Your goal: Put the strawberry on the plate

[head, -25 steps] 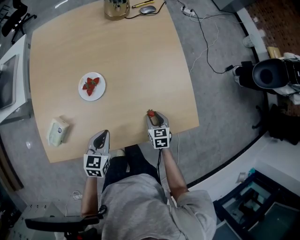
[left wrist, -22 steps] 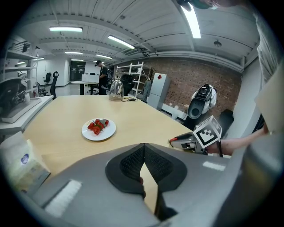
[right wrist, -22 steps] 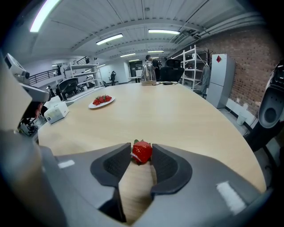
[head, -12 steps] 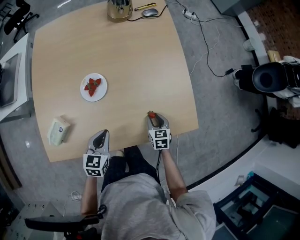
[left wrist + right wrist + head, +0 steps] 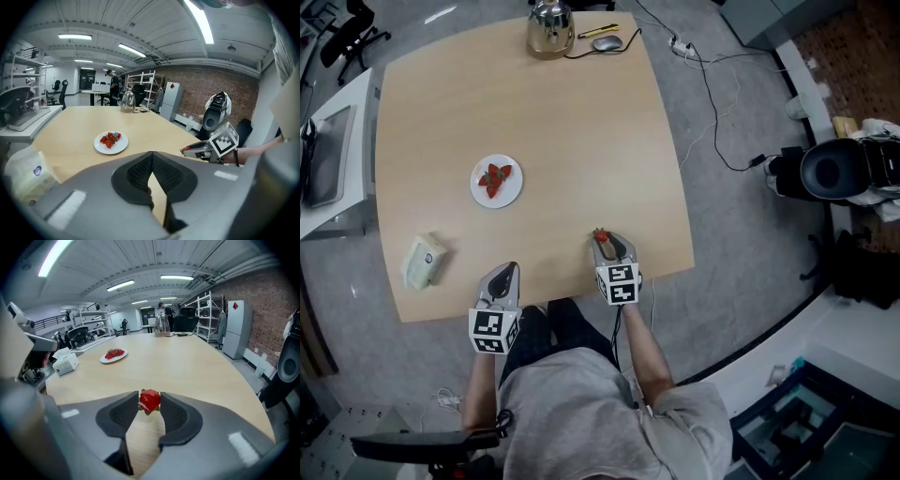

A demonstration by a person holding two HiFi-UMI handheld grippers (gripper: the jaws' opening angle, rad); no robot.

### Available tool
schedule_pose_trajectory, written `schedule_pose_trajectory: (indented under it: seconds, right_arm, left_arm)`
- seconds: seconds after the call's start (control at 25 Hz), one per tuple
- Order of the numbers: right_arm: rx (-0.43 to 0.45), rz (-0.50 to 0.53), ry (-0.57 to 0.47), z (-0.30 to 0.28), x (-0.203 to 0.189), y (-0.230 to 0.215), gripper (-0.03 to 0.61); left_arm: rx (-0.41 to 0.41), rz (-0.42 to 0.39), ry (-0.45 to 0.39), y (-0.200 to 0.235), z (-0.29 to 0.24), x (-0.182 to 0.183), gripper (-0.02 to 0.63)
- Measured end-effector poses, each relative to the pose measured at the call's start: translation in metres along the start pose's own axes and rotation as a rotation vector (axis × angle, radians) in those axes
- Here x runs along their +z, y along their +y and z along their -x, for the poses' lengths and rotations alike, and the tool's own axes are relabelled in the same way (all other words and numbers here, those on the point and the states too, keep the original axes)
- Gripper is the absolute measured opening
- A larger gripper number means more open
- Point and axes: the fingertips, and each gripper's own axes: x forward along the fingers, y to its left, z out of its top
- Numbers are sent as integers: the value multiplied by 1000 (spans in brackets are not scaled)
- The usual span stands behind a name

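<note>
Strawberry (image 5: 149,400) is pinched at the tips of the right gripper (image 5: 602,239), jaws just tightened on it. The left gripper (image 5: 152,157) is closed, empty. The fruit could be dropped before the plate (image 5: 496,200) if jolted.

Strawberry (image 5: 149,400) in the jaws, plate (image 5: 510,195) farther off to the left.
The red strawberry, with green leaves at its base, sits pinched between the jaws of the right gripper (image 5: 602,238), which have just been closing on it, over the near edge of the tabletop (image 5: 562,122). The round white plate lies flat, well apart from it, carrying a few red strawberries (image 5: 494,176).
</note>
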Motion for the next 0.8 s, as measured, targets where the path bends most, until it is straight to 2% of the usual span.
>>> schedule_pose_trajectory:
  seconds: [0.44, 0.8]
  right_arm:
    - [90, 103, -35, -8, 40, 46, 149]
    - [149, 169, -47, -29, 76, 93, 149]
  left_arm:
    - [88, 48, -37, 28, 34, -7, 20]
    - [142, 68, -79, 68, 57, 3, 20]
